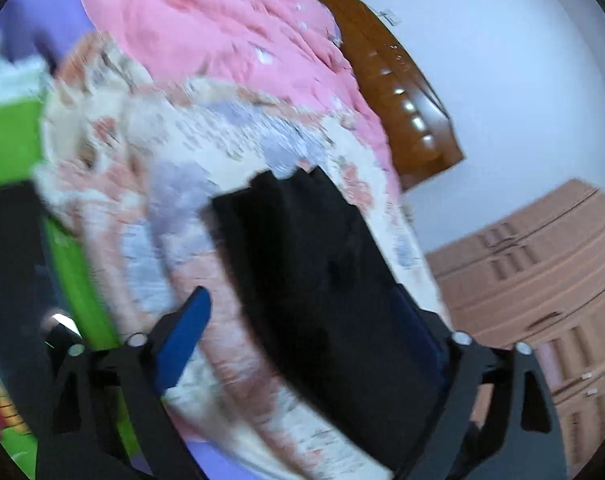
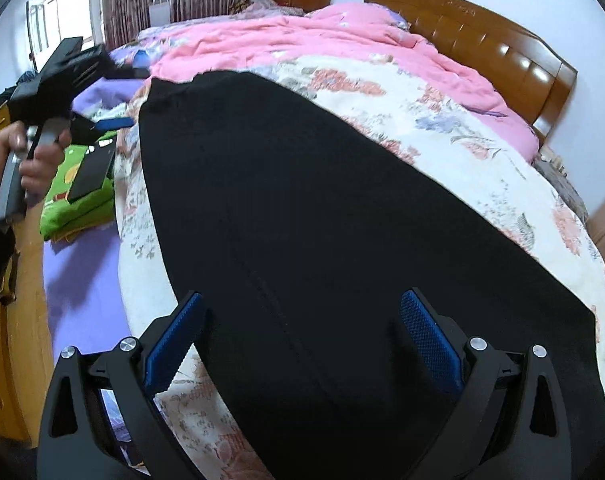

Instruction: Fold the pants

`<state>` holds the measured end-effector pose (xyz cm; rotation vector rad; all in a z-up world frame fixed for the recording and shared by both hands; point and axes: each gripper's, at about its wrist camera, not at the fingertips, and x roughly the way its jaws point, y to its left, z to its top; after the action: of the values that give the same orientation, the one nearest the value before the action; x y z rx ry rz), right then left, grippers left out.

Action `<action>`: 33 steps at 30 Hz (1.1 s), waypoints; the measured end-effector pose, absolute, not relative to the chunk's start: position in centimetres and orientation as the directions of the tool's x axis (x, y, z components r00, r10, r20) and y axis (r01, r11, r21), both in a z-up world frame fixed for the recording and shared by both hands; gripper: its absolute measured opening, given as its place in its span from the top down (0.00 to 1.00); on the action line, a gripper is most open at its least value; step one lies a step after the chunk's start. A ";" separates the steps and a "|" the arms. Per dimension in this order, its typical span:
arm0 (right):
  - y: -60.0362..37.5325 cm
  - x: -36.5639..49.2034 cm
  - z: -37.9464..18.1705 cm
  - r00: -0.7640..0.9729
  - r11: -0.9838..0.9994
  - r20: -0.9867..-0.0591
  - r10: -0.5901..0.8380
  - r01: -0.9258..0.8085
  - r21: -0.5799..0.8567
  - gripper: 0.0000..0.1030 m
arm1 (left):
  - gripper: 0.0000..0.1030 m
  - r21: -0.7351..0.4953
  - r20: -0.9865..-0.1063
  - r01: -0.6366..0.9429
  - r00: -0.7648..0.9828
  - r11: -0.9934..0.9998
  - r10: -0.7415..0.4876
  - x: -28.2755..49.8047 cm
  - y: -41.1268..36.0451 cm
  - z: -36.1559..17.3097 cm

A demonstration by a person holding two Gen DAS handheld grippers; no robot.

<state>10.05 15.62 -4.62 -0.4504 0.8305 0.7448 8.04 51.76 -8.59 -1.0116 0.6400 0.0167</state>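
My right gripper (image 2: 302, 344) hangs with its blue-padded jaws spread wide over the black fabric pants (image 2: 322, 240), which lie flat on the cream floral quilt (image 2: 442, 120) and run from between my fingers toward twelve o'clock. The pads do not press the cloth. My left gripper (image 1: 306, 344), blurred in its own view, is also spread; the same pants (image 1: 322, 272) lie folded between its jaws and toward twelve o'clock, whether touched I cannot tell. At ten o'clock in the right view, my left hand (image 2: 38, 156) holds that gripper (image 2: 114, 96) beside the green cloth (image 2: 74, 200).
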 end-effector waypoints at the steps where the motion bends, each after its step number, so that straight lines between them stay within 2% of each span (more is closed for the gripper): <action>1: 15.8 10.1 -4.8 0.447 0.665 -0.796 0.409 -0.743 -0.076 0.07 | 0.18 -0.786 -0.502 -0.295 0.818 0.543 -0.281 8.2 51.6 -8.8; 4: 15.7 10.2 -5.3 0.445 0.672 -0.802 0.399 -0.737 -0.074 0.07 | 0.18 -0.815 -0.474 -0.269 0.819 0.514 -0.323 9.0 50.9 -9.6; 7: 15.7 10.6 -5.5 0.440 0.680 -0.805 0.397 -0.731 -0.064 0.07 | 0.18 -0.823 -0.483 -0.283 0.805 0.492 -0.346 10.0 51.3 -10.8; 11: 15.9 10.5 -5.7 0.434 0.677 -0.808 0.399 -0.734 -0.059 0.07 | 0.20 -0.874 -0.413 -0.237 0.822 0.425 -0.391 9.9 52.1 -12.2; 12: 16.0 10.5 -5.7 0.433 0.676 -0.808 0.400 -0.735 -0.060 0.07 | 0.40 -0.874 -0.410 -0.229 0.821 0.430 -0.397 10.2 52.1 -12.2; 13: 16.1 10.3 -5.7 0.433 0.674 -0.807 0.401 -0.737 -0.061 0.07 | 0.59 -0.845 -0.457 -0.259 0.804 0.468 -0.381 10.3 52.0 -12.0; 14: 16.2 10.3 -5.5 0.433 0.670 -0.805 0.405 -0.740 -0.061 0.07 | 0.59 -0.831 -0.476 -0.267 0.796 0.488 -0.374 10.5 52.0 -12.0; 17: 16.7 10.1 -5.1 0.435 0.660 -0.797 0.420 -0.749 -0.061 0.07 | 0.58 -0.843 -0.458 -0.248 0.798 0.478 -0.393 10.0 52.1 -12.3; 18: 17.1 10.2 -4.9 0.432 0.656 -0.795 0.426 -0.753 -0.058 0.07 | 0.52 -0.860 -0.435 -0.239 0.804 0.450 -0.405 10.1 52.3 -12.7; 19: 17.4 10.3 -4.7 0.430 0.653 -0.794 0.429 -0.756 -0.057 0.07 | 0.41 -0.878 -0.409 -0.228 0.813 0.420 -0.414 10.0 52.5 -13.2; 21: 18.8 10.7 -4.1 0.427 0.635 -0.787 0.445 -0.770 -0.059 0.07 | 0.29 -0.928 -0.315 -0.178 0.842 0.327 -0.438 9.7 52.9 -13.8; 22: 19.8 11.0 -3.9 0.420 0.621 -0.785 0.454 -0.781 -0.059 0.07 | 0.29 -0.927 -0.319 -0.181 0.843 0.329 -0.433 9.7 52.9 -13.7; 23: 20.5 11.4 -3.8 0.415 0.616 -0.787 0.457 -0.786 -0.057 0.07 | 0.34 -0.905 -0.360 -0.207 0.836 0.371 -0.413 9.8 52.5 -13.2; 24: 21.3 11.8 -3.7 0.407 0.611 -0.789 0.460 -0.790 -0.051 0.07 | 0.48 -0.888 -0.389 -0.226 0.831 0.400 -0.396 9.9 52.2 -12.9; 25: 22.2 12.4 -3.8 0.393 0.607 -0.793 0.466 -0.794 -0.036 0.07 | 0.57 -0.854 -0.442 -0.263 0.821 0.448 -0.361 10.0 51.7 -12.4; 26: 22.8 12.9 -3.9 0.386 0.608 -0.796 0.466 -0.793 -0.030 0.07 | 0.62 -0.841 -0.458 -0.272 0.818 0.467 -0.348 9.9 51.6 -12.2; 30: 23.6 14.7 -6.0 0.333 0.653 -0.849 0.410 -0.758 0.018 0.07 | 0.68 -0.807 -0.481 -0.283 0.824 0.518 -0.299 8.7 50.9 -10.8; 31: 23.1 15.0 -6.4 0.311 0.658 -0.846 0.432 -0.751 0.061 0.06 | 0.68 -0.789 -0.494 -0.290 0.823 0.542 -0.279 8.8 50.7 -10.5; 33: 22.9 14.8 -6.5 0.312 0.642 -0.842 0.440 -0.765 0.052 0.05 | 0.68 -0.751 -0.518 -0.308 0.823 0.584 -0.232 8.8 50.0 -9.3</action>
<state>14.80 22.93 -6.47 -0.3926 0.9589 0.8226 8.75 49.96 -9.32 -0.9631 0.6266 0.0478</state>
